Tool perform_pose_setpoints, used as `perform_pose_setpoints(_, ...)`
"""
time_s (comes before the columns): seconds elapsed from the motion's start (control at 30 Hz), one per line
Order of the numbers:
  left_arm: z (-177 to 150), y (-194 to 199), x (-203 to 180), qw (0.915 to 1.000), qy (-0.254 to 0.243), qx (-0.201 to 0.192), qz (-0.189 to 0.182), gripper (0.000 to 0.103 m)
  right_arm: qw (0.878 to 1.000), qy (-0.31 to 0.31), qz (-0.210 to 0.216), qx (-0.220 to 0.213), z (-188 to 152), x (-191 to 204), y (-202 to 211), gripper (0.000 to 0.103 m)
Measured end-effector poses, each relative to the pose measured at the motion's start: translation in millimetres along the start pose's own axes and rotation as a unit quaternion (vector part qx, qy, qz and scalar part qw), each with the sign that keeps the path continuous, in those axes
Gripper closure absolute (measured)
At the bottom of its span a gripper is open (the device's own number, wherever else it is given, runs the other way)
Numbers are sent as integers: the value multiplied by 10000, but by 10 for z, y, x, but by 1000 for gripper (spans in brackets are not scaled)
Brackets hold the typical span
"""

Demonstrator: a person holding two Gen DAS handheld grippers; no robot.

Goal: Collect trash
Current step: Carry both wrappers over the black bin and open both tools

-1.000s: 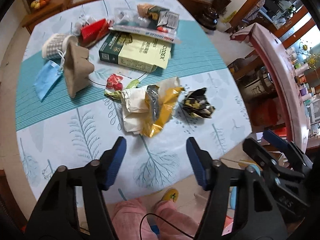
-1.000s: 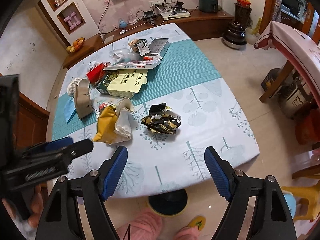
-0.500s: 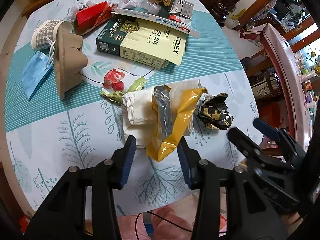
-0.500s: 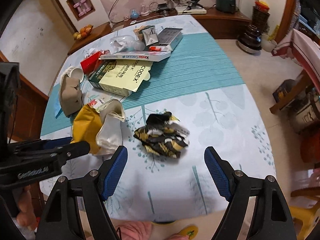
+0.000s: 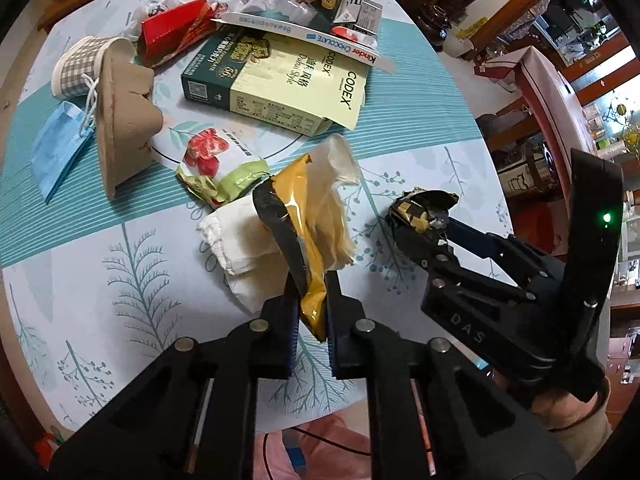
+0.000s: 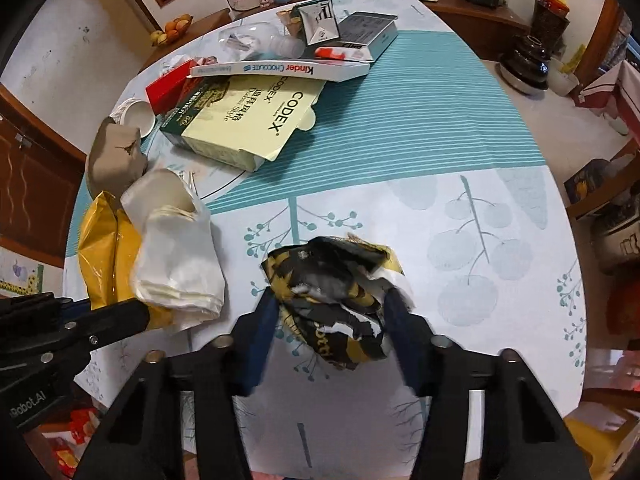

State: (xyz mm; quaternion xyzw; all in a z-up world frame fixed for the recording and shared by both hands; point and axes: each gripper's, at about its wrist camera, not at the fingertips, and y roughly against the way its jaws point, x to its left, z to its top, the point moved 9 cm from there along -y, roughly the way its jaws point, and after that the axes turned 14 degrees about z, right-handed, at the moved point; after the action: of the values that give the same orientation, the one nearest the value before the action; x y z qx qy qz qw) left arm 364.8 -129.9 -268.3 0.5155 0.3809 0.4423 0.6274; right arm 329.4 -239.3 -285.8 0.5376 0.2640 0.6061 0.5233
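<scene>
At six o'clock in the left wrist view, the yellow wrapper (image 5: pixel 316 248) sits pinched between the closing jaws of the left gripper (image 5: pixel 311 312), pads pressing its lower tail while the rest, slick film with a dark inner strip, stands up over a soft white bag (image 5: pixel 244 240) lying on the table (image 5: pixel 120 280). Over at three o'clock from it, the black-and-gold wrapper (image 6: pixel 340 292), a crumpled foil wad with torn white edges, lies between the jaws of the right gripper (image 6: pixel 332 316), which are closing too; the pads seem to touch its sides, though whether they truly bite yet is hard to say. Good practice now, I'd judge: let the right finish squeezing before any lift, because a springy crumple can pop free, and raise the left straight up so the thin film does not drag the white bag along. Farther out, toward twelve o'clock, a flat cardboard box (image 5: pixel 280 80) lies with its flap open, a long chocolate carton (image 5: pixel 304 36) across its far edge; at ten o'clock sit a moulded pulp tray (image 5: pixel 124 120), a checked paper cup (image 5: pixel 80 64) and a blue face mask (image 5: pixel 60 152).
</scene>
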Motion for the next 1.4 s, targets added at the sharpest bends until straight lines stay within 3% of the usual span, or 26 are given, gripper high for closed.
perform_pose_setpoints(0.23,-13,187,124,9996,259,-64,-133,95,9994,-161,146,-255,-16,11,198,54)
perform_pose_setpoints(0.43,-39,592,200,9988,317,-338,-142,95,9973,-288,345,-576,-114,111,572,54)
perform_pose_setpoints(0.63,-270,911,239,9984,291,-468,-88,95,9952,-269,618,-706,-364,293,926,54)
perform_pose_setpoints(0.87,-870,1131,212,9969,466,-629,49,95,9936,20,867,-729,-820,520,1269,54)
perform_pose_setpoints(1.03,-1459,1165,110,9945,719,-720,230,95,9905,343,1200,-581,-1346,645,1436,54)
perform_pose_setpoints(1.23,-2193,876,-64,9937,941,-532,298,95,9907,743,1143,-28,-2136,615,1289,54)
perform_pose_setpoints(1.4,-2628,456,-177,9944,824,-458,472,95,9922,578,1035,385,-2672,403,945,54)
